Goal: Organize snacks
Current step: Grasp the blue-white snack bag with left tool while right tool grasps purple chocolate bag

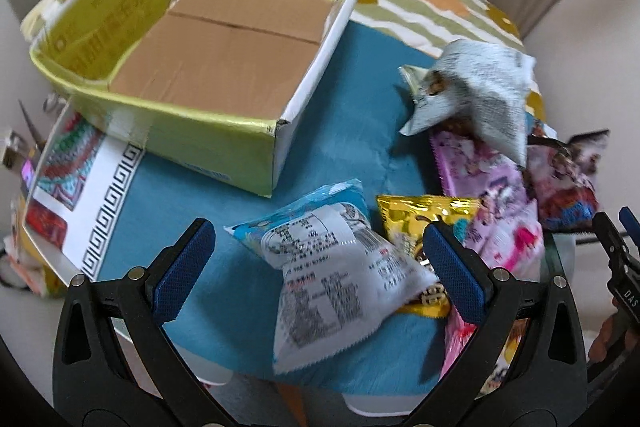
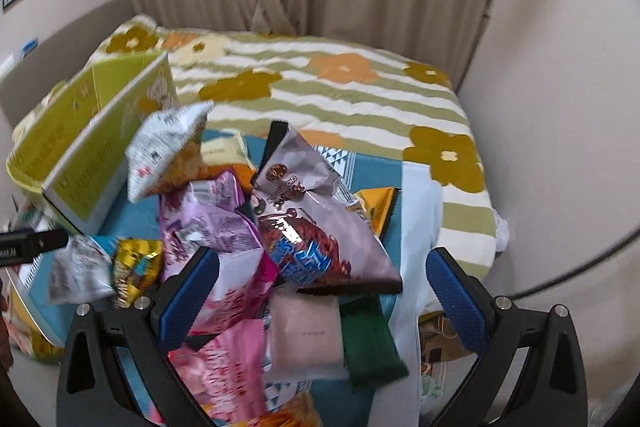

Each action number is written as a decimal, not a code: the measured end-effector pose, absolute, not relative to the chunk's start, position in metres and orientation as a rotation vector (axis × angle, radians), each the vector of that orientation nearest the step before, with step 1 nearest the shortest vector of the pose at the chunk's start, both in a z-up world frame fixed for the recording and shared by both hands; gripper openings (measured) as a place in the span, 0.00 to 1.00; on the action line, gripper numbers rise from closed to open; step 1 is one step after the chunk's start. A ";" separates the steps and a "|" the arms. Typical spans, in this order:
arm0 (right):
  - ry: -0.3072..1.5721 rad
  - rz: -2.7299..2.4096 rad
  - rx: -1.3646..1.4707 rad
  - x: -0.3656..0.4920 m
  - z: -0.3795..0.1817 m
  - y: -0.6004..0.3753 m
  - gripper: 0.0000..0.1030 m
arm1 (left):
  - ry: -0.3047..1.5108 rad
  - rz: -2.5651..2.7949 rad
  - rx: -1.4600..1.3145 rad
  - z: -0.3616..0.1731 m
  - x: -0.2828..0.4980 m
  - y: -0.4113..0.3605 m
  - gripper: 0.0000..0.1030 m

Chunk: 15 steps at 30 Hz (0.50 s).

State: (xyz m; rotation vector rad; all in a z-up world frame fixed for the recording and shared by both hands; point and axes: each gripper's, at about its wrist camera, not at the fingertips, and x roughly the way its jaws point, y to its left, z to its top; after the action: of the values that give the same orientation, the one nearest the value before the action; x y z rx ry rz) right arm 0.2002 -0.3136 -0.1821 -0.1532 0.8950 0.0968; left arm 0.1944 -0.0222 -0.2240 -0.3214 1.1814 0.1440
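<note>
snack labels point(image 1: 320, 267) blurred, orange packet point(image 2: 288, 415) cut off

The box point(image 1: 224, 39) sits far ahead of the left gripper point(image 1: 320, 267), to its left. A snack bag point(image 1: 332, 267) lies between its fingers. More bags point(image 1: 492, 211) pile up on its right.

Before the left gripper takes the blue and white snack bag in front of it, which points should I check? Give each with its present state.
1. Left gripper open, jaws wide on both sides of the blue and white bag: ok.
2. Bag free on top: ok, it lies over the yellow packet.
3. Green box has room: ok, its cardboard floor is bare.
4. Right gripper open and holding nothing: ok.
5. Grey bag steady on the pile: cannot tell, it is blurred.
</note>
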 end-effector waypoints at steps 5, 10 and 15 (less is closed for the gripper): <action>0.898 0.191 -0.243 0.226 -0.198 -0.317 1.00 | 1.229 0.192 -0.339 -0.241 0.201 -0.024 1.00; 0.919 0.276 -0.278 0.241 -0.209 -0.313 1.00 | 1.278 0.220 -0.374 -0.261 0.204 -0.019 0.99; 0.946 0.318 -0.302 0.251 -0.226 -0.313 1.00 | 1.313 0.207 -0.430 -0.278 0.205 -0.015 0.86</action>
State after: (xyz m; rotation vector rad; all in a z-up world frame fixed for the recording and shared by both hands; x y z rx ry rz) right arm 0.2508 -0.3130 -0.2260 -0.3024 0.9464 0.3175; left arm 0.2046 -0.0148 -0.2777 -0.4301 1.3134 0.2070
